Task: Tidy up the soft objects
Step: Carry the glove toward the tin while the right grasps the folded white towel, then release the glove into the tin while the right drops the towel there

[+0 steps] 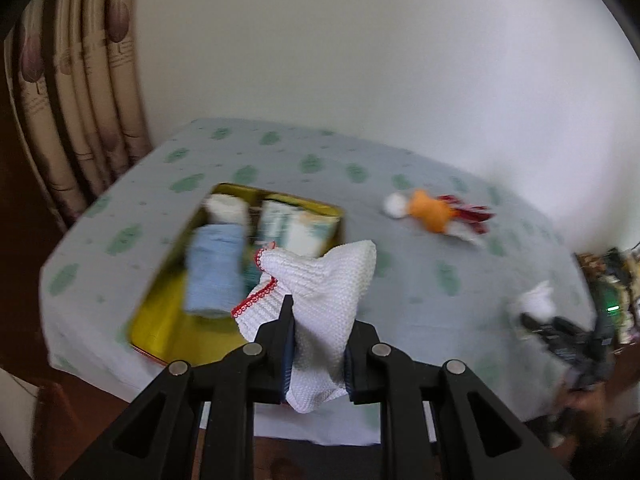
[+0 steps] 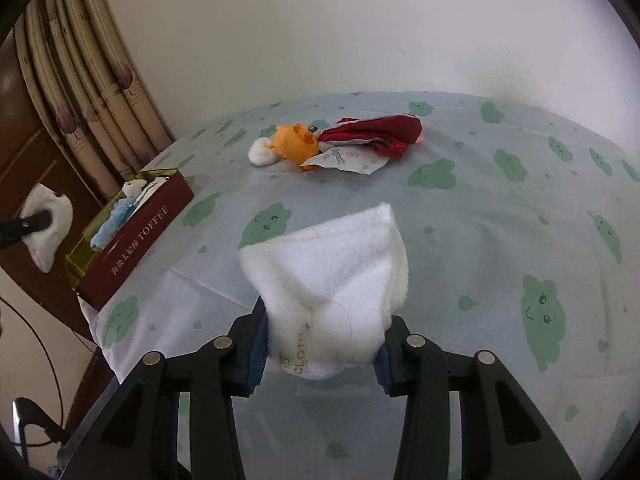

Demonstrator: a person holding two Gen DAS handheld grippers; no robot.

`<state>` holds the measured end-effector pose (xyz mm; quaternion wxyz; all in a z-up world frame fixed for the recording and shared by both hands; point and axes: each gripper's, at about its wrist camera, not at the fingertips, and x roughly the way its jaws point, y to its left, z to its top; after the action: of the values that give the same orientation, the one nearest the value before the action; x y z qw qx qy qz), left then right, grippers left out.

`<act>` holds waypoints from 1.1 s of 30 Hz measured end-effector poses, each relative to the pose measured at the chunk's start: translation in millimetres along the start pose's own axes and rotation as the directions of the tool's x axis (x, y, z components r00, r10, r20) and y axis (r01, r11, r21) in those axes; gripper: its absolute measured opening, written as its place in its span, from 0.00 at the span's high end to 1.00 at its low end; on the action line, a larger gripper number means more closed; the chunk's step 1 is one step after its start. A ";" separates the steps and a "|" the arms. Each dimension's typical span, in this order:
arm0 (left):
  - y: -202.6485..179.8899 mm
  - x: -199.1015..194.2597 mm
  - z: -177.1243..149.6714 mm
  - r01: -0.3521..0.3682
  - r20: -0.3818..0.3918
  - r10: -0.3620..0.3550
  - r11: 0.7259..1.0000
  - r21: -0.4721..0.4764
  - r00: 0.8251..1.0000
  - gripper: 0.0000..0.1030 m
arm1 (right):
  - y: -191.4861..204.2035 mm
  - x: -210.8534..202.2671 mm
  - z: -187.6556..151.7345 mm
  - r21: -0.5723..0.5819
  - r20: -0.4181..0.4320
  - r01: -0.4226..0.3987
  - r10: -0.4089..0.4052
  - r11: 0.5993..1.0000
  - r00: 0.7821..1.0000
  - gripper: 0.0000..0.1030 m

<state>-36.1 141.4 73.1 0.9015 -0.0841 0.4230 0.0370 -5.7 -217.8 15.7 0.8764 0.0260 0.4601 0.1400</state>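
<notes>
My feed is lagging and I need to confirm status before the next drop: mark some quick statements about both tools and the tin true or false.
1. The left tool grips a white knitted cloth with red trim. True.
2. The right tool is empty. False: it holds a white fluffy cloth.
3. The toffee tin has its lid on. False: it is open, with a blue cloth inside.
4. An orange plush toy lies on the tablecloth, outside the tin. True.
</notes>
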 end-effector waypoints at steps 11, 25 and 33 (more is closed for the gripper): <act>25.7 71.3 -3.8 -0.009 -0.113 0.009 1.000 -0.003 0.994 0.81 | 2.1 1.0 0.3 0.006 -0.027 0.007 -0.007 1.000 1.000 0.60; 12.1 96.5 -8.9 -0.045 -0.164 0.060 0.995 0.094 0.985 0.76 | 5.8 9.1 1.6 0.009 -0.051 0.000 0.000 1.000 0.999 0.60; 1.2 99.0 -7.2 -0.045 -0.197 0.071 0.990 0.130 0.978 0.55 | 1.8 9.1 0.6 0.015 -0.055 0.001 -0.001 1.000 0.998 0.59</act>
<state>21.6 140.8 -7.7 0.8562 -0.0185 0.5156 0.0281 -0.7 -213.6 9.1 0.8633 0.0285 0.4850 0.1367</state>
